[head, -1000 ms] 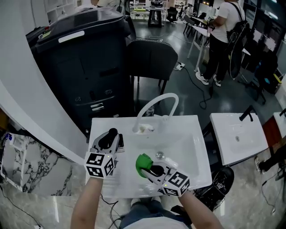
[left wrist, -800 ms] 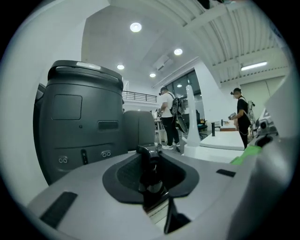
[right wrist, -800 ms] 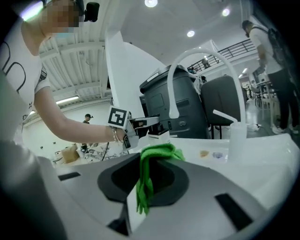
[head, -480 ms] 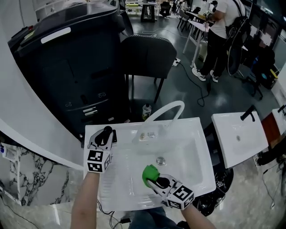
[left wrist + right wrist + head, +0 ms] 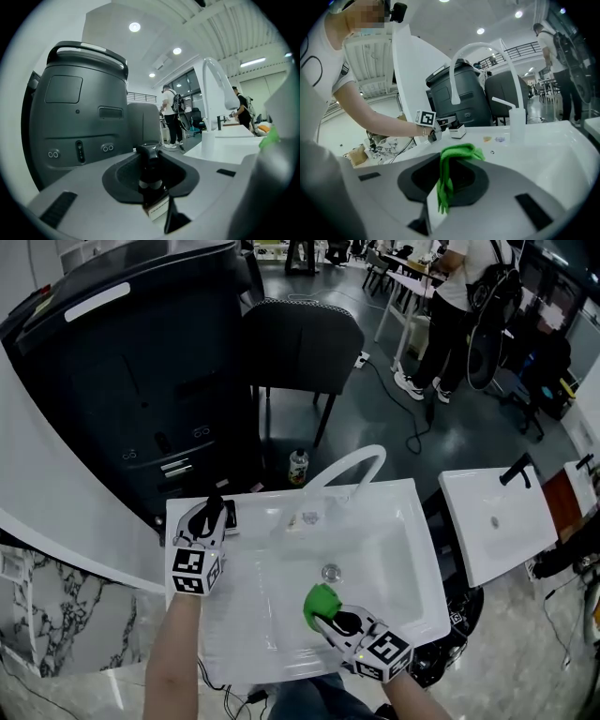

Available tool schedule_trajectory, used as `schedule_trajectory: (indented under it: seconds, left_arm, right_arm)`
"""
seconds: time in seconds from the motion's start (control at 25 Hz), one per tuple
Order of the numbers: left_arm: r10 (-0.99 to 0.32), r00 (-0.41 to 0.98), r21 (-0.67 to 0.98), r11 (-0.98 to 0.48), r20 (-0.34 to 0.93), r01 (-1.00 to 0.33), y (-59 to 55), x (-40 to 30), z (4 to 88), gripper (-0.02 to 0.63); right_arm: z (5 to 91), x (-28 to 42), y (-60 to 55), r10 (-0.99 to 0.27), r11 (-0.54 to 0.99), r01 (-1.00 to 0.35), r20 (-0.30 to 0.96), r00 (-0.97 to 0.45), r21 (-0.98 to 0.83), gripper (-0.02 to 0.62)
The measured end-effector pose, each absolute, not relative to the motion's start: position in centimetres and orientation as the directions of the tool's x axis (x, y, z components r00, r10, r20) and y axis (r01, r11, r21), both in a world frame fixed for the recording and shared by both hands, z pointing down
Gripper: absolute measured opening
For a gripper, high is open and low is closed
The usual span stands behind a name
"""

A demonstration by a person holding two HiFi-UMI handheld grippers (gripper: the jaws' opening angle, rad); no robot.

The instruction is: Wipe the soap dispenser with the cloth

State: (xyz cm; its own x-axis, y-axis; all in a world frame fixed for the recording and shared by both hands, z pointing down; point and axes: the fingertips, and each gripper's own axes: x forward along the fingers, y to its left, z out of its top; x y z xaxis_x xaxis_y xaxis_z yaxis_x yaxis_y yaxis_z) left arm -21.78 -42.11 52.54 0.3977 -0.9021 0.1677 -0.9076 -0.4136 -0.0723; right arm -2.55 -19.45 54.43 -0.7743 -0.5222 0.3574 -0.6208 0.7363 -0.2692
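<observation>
A dark soap dispenser (image 5: 151, 171) with a pump head and a white label sits between the jaws of my left gripper (image 5: 153, 187), which is shut on it. In the head view that gripper (image 5: 208, 521) holds the dispenser (image 5: 217, 513) at the back left corner of the white sink (image 5: 394, 559). My right gripper (image 5: 339, 620) is over the basin's front part, shut on a bright green cloth (image 5: 320, 602). In the right gripper view the cloth (image 5: 452, 161) hangs bunched from the jaws, with the left gripper (image 5: 436, 127) further back.
A white arched faucet (image 5: 349, 469) rises at the sink's rear, and the drain (image 5: 330, 571) lies mid-basin. A clear bottle (image 5: 515, 123) stands near the faucet. Behind are a large black machine (image 5: 122, 381) and a black chair (image 5: 300, 338). A second sink (image 5: 497, 521) is on the right.
My left gripper has carried the dispenser left and back, down to the sink's rear left corner. The right gripper with the cloth has sunk a little toward the basin's front.
</observation>
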Motion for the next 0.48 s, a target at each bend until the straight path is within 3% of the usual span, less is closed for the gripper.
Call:
schedule_trajectory:
  seconds: [0.12, 0.28, 0.48]
  left_arm:
    - [-0.904, 0.375, -0.077, -0.397, 0.206, -0.915, -42.1, -22.0, 53.1, 0.113]
    - [-0.919, 0.31, -0.083, -0.338, 0.246, -0.937, -41.9, -22.7, 52.9, 0.264]
    - [-0.926, 0.272, -0.101, -0.306, 0.261, -0.947, -39.6, -23.1, 51.4, 0.291]
  right_arm:
    - [54.0, -2.6, -19.6, -0.528, 0.736, -0.625, 0.356, -0.771, -0.261, 0.049]
    - [52.8, -2.7, -20.1, -0.541, 0.74, -0.627, 0.338, -0.77, -0.245, 0.049]
    - [50.9, -2.6, -20.8, -0.56, 0.748, -0.629, 0.309, -0.769, -0.21, 0.049]
